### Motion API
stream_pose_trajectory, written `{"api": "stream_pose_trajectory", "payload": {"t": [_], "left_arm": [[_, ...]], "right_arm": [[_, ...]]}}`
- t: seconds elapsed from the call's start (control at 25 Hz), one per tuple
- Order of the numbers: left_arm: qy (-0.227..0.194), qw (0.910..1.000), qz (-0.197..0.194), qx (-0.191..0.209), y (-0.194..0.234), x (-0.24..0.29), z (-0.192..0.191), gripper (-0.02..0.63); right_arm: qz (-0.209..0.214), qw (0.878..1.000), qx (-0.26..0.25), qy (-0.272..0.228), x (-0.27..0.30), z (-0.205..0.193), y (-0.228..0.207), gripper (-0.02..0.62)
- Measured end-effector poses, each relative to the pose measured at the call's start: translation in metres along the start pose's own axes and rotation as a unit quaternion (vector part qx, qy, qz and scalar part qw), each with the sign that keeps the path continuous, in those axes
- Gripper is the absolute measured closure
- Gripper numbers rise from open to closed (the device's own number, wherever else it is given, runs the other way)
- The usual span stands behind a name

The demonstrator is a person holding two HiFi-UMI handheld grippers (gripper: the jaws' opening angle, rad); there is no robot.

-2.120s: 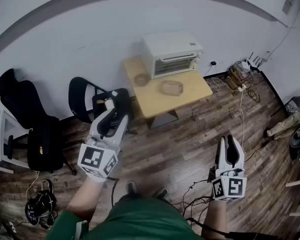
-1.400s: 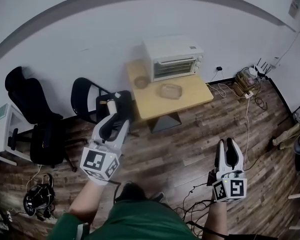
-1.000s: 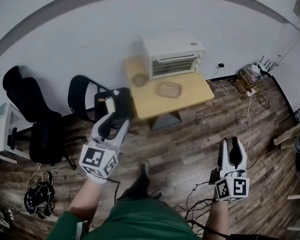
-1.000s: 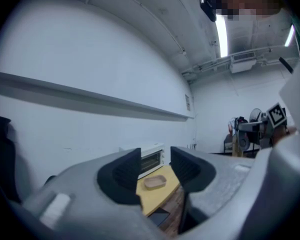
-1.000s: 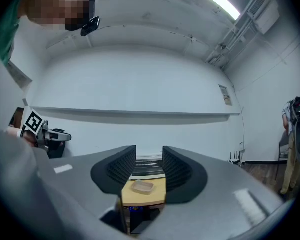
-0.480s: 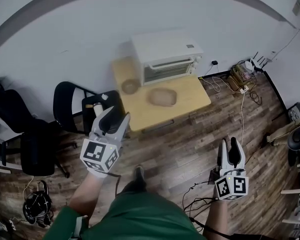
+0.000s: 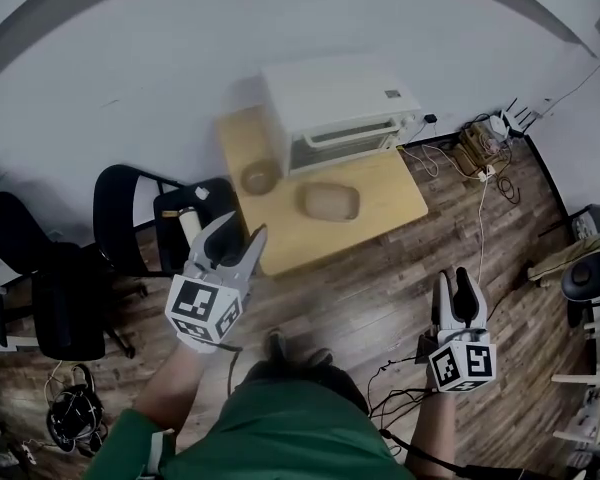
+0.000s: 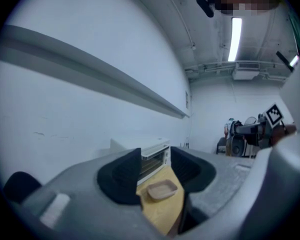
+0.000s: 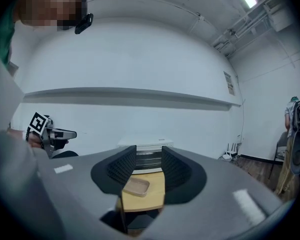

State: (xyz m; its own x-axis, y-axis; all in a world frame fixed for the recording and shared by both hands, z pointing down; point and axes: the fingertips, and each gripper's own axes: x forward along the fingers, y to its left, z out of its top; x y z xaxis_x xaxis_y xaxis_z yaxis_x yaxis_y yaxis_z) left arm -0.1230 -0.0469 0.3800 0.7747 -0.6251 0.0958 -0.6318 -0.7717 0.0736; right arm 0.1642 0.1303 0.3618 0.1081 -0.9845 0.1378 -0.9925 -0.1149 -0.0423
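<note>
Both grippers hang in the air over the wooden floor, short of a small wooden table (image 7: 380, 183). On the table stand a white toaster oven (image 7: 335, 103), a shallow tan tray (image 7: 329, 201) and a small round bowl (image 7: 259, 177). My left gripper (image 7: 238, 230) is open and empty, nearest the table's front left corner. My right gripper (image 7: 453, 280) is open and empty, lower right, apart from the table. In the left gripper view the tray (image 8: 161, 189) and oven (image 8: 155, 156) show between the jaws of that gripper (image 8: 155, 169). The right gripper (image 9: 148, 166) frames the tray (image 9: 135, 186) likewise.
A black chair (image 7: 125, 218) with a pale bottle (image 7: 190, 226) on its seat stands left of the table. Cables and small devices (image 7: 480, 138) lie by the wall at right. More cables (image 7: 400, 388) trail on the floor by my feet. A bundle of wires (image 7: 65, 413) is at lower left.
The table, oven and tray have come closer and larger in all views as the person steps forward. Both grippers stay open and keep their places before the body.
</note>
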Motion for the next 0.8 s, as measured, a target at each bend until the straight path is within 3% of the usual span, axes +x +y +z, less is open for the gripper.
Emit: {"api": "stream_pose_trajectory", "payload": {"t": [0.32, 0.64, 0.8], "left_arm": [[0.031, 0.9995, 0.005, -0.007, 0.010, 0.047, -0.024, 0.422], [0.053, 0.9970, 0.057, 0.006, 0.023, 0.103, -0.021, 0.422], [0.071, 0.9947, 0.072, -0.017, 0.017, 0.141, -0.028, 0.422]], "right_arm": [[0.037, 0.999, 0.026, 0.019, 0.065, -0.021, -0.016, 0.449], [0.103, 0.993, 0.051, 0.027, 0.156, -0.024, -0.052, 0.449], [0.137, 0.987, 0.068, 0.049, 0.198, -0.039, -0.073, 0.449]]}}
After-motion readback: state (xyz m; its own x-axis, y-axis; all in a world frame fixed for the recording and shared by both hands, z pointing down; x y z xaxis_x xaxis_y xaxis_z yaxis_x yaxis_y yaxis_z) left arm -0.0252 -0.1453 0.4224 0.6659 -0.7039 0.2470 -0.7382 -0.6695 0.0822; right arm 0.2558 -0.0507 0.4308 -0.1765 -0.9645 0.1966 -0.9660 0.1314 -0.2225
